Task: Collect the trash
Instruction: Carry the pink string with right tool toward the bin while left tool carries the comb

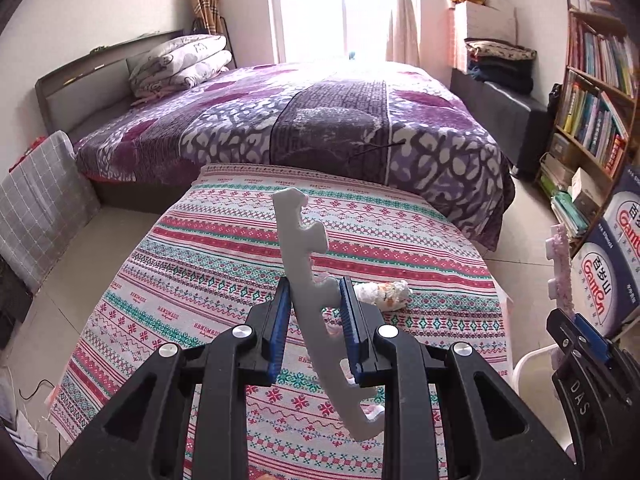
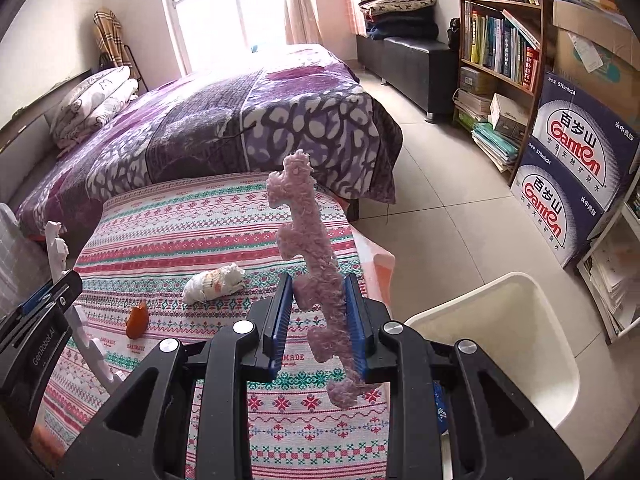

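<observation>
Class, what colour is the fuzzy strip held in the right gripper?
Pale pink; the fuzzy strip shows best in the right wrist view, between the right gripper's blue pads.

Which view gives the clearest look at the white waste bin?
The right wrist view: the white waste bin shows its open mouth, rim and inner walls, on the floor beside the patterned cloth. The left wrist view catches only a sliver of its rim, low right, behind the right gripper.

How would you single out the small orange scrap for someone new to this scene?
Find the striped tablecloth in front of the purple bed. On it, the orange scrap lies apart from, and nearer the camera than, a crumpled white wad. It is the only orange thing there, smaller than the wad.
</observation>
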A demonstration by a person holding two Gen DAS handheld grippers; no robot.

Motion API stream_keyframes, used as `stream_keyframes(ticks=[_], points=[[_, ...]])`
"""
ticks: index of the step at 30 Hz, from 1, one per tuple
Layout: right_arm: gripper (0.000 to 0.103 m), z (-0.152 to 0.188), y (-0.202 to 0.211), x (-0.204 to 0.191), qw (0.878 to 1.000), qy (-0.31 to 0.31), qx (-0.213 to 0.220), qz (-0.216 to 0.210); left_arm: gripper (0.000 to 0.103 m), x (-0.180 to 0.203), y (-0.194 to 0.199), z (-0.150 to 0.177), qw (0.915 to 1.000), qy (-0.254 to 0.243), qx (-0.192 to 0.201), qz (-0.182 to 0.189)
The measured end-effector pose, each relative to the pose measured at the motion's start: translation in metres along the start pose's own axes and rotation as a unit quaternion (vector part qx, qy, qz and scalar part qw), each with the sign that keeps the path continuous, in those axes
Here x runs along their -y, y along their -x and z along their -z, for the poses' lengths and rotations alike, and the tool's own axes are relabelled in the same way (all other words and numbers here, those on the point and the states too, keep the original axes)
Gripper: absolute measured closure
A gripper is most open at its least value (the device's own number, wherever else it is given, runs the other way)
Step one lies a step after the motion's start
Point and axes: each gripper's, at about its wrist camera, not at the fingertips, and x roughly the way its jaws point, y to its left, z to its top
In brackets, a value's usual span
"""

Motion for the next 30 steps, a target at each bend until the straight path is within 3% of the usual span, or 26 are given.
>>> stream_keyframes(ticks=[13,30], points=[[0.077,-0.002,0.009,0.038,1.000,-0.021,0.001,0.022,0.078,0.041,0.012,0.006,0.9994,-0.027,0.006,0.020],[0.077,0.001,0.012,0.110,0.993,-0.081,-0.023,0.080,0.078,0.102,0.026,0.019,0.9957,-0.070,0.009,0.060]])
